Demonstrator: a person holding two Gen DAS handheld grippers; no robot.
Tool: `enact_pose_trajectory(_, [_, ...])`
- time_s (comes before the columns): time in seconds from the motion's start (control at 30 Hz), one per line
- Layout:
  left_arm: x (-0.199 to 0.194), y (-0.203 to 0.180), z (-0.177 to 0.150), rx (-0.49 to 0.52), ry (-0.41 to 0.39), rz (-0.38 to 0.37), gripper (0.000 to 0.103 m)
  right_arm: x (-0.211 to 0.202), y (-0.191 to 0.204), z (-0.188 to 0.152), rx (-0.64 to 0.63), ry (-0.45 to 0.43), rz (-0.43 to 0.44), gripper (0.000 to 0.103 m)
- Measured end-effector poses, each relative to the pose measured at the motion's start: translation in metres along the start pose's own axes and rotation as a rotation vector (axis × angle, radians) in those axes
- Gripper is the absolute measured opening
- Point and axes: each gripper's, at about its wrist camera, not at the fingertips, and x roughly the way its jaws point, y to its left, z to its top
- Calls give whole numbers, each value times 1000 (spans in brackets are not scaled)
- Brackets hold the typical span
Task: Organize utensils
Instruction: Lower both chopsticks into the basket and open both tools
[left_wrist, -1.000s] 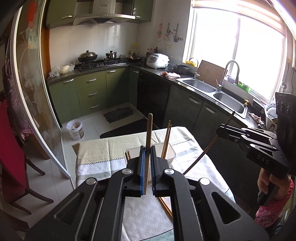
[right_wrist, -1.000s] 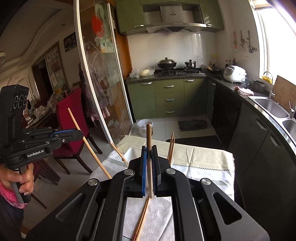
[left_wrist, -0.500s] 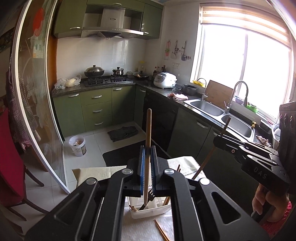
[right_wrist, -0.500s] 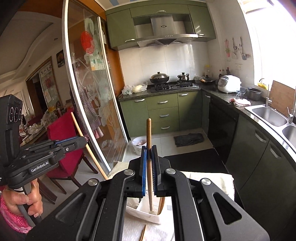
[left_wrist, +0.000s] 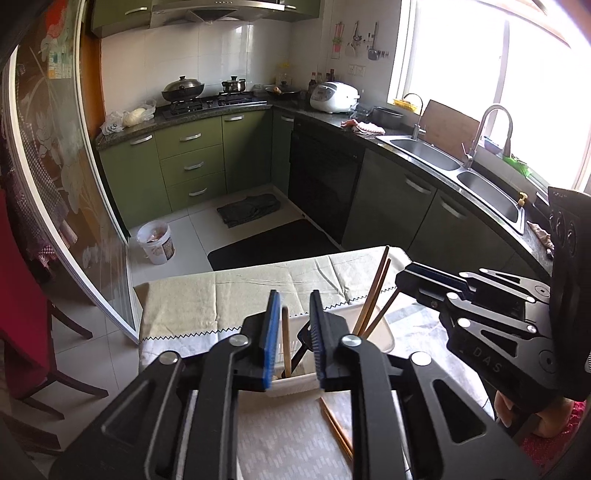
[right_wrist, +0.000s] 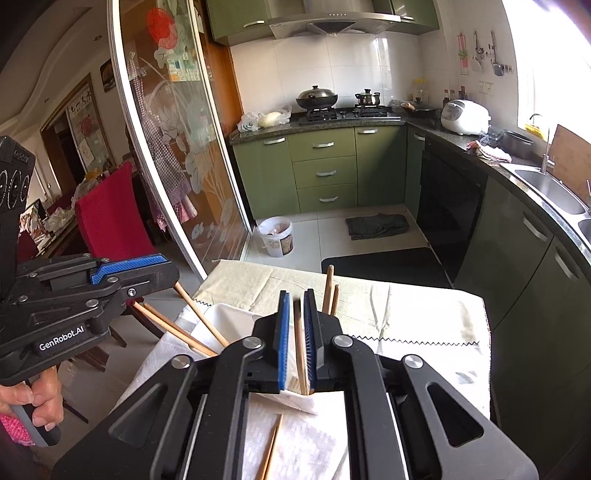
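A white plastic container (left_wrist: 382, 334) stands on the cloth-covered table (left_wrist: 229, 295) with several wooden chopsticks (left_wrist: 373, 295) leaning in it. My left gripper (left_wrist: 291, 308) is open just above the container; a wooden chopstick (left_wrist: 285, 341) stands loose between its jaws, its lower end in the container. My right gripper (right_wrist: 295, 308) is open too, with a chopstick (right_wrist: 300, 347) loose between its jaws over the container (right_wrist: 229, 317). Each gripper shows in the other's view: the right one (left_wrist: 421, 282) and the left one (right_wrist: 147, 267).
A loose pair of chopsticks (left_wrist: 336, 428) lies on the table in front of the container, also seen in the right wrist view (right_wrist: 271, 446). A red chair (right_wrist: 107, 218) and a glass sliding door (right_wrist: 173, 147) stand to the left. Kitchen counters run behind and to the right.
Both grippers have come down over the container and opened. The chopstick each one held has slid down into the container.
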Motion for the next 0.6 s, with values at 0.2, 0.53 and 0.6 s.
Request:
enact_pose_trajectory(0.2, [-18, -4, -9, 6, 7, -11, 28, -25, 1, -5, -3, -48, 8, 21])
enact_pose_trajectory(0.53, [-26, -15, -76, -4, 158, -75, 34, -85, -28, -72, 7, -16, -54, 22])
enact_pose_trajectory(0.6, [-6, -17, -104, -27, 244, -84, 34, -80, -39, -98, 17, 41, -71, 23])
